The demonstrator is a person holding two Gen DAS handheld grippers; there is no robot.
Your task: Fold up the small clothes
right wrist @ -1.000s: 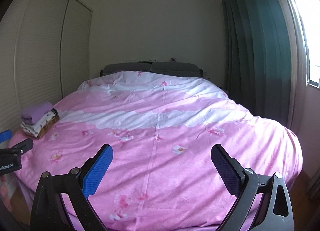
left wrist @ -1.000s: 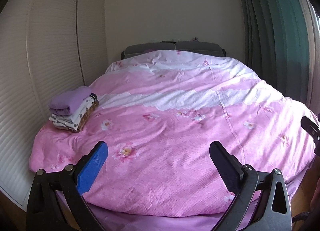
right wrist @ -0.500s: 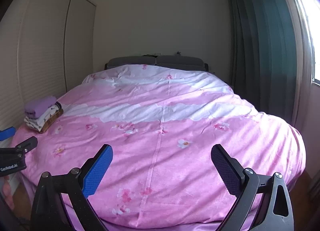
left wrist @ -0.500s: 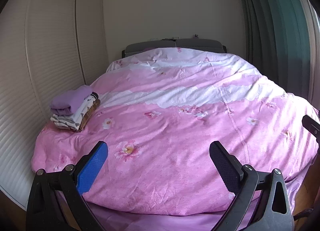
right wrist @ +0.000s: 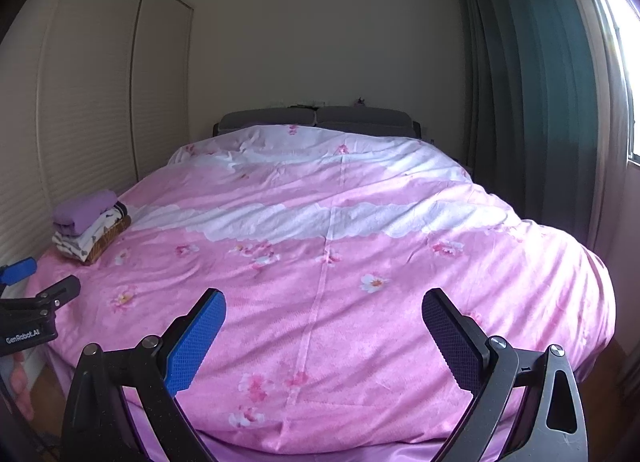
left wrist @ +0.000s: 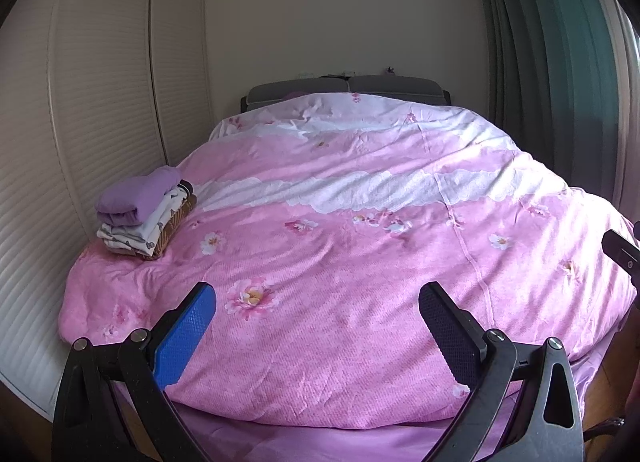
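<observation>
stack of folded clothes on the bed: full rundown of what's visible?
The stack of folded clothes sits on the pink floral duvet at the bed's left edge, near the louvred wardrobe doors. Top layer is a plain purple piece, folded thick with a rounded fold edge. Under it lie white pieces with small dark prints, and a brown patterned piece shows at the bottom. All look like soft fabric. The stack is fairly neat and upright. Only the duvet touches it; both grippers are away from it.

A wide bed (left wrist: pixel 360 414) fills the room, covered by a pink flowered duvet (left wrist: pixel 340 282) with a white scalloped band across its middle. Near the duvet's left edge, towards the foot, sits a small stack of folded clothes (left wrist: pixel 144 214): a purple piece on top, white patterned ones under it, a brown one lowest. A grey headboard (left wrist: pixel 344 87) stands at the far end.
</observation>
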